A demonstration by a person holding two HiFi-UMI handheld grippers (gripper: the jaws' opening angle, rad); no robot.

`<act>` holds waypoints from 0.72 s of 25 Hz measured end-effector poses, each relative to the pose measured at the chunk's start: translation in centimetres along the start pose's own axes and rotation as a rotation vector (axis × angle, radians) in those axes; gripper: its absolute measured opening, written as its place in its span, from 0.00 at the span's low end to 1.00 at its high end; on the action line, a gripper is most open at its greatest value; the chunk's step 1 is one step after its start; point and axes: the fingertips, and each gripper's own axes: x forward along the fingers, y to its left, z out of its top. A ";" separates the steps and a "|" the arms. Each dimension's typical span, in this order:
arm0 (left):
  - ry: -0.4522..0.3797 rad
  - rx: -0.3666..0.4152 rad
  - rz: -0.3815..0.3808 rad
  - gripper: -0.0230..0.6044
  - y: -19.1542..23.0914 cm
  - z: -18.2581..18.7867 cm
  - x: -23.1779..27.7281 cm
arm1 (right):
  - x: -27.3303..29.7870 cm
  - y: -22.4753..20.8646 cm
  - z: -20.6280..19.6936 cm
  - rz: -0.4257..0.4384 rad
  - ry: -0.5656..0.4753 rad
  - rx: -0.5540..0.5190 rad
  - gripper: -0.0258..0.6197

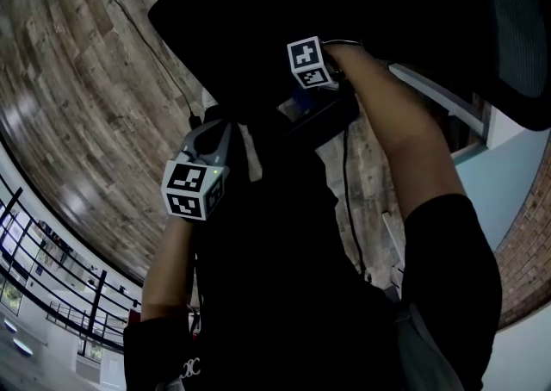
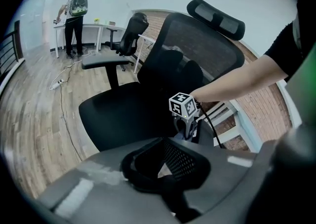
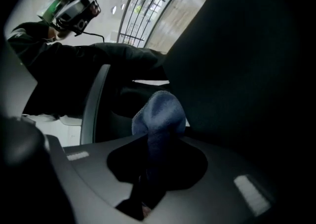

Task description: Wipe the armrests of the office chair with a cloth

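The black office chair [image 2: 163, 70], with a mesh back and a headrest, fills the left gripper view. My right gripper [image 2: 190, 130] reaches down to its far armrest [image 2: 210, 136], marker cube on top. In the right gripper view it [image 3: 146, 193] is shut on a blue cloth [image 3: 160, 117] that bulges out past the jaws against a dark chair surface. The head view shows that gripper [image 1: 317, 98] with a bit of blue cloth [image 1: 297, 106] over the dark seat. My left gripper [image 2: 170, 191] hangs at the near side, its dark fingers pressed together with nothing between them.
A second office chair [image 2: 123, 38] stands at the back beside a white desk [image 2: 94, 26], where a person [image 2: 74, 20] stands. A cable [image 2: 61, 97] runs over the wood floor. A white frame [image 2: 237, 119] sits by the brick wall. A railing [image 2: 7, 55] lines the left.
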 end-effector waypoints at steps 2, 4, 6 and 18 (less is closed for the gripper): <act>-0.002 0.025 -0.021 0.05 -0.6 0.6 -0.2 | -1.3 -0.3 0.6 -0.086 -0.072 0.020 0.16; -0.003 0.056 -0.043 0.05 -1.0 1.1 -0.5 | -3.2 -0.9 1.3 -0.214 -0.186 0.052 0.16; -0.003 0.084 -0.061 0.05 -1.2 1.7 -0.7 | -5.6 -0.9 2.1 -0.331 -0.357 0.098 0.16; 0.067 0.392 -0.240 0.05 -2.1 3.8 -2.7 | -12.2 12.7 -3.1 -1.111 -0.951 0.516 0.16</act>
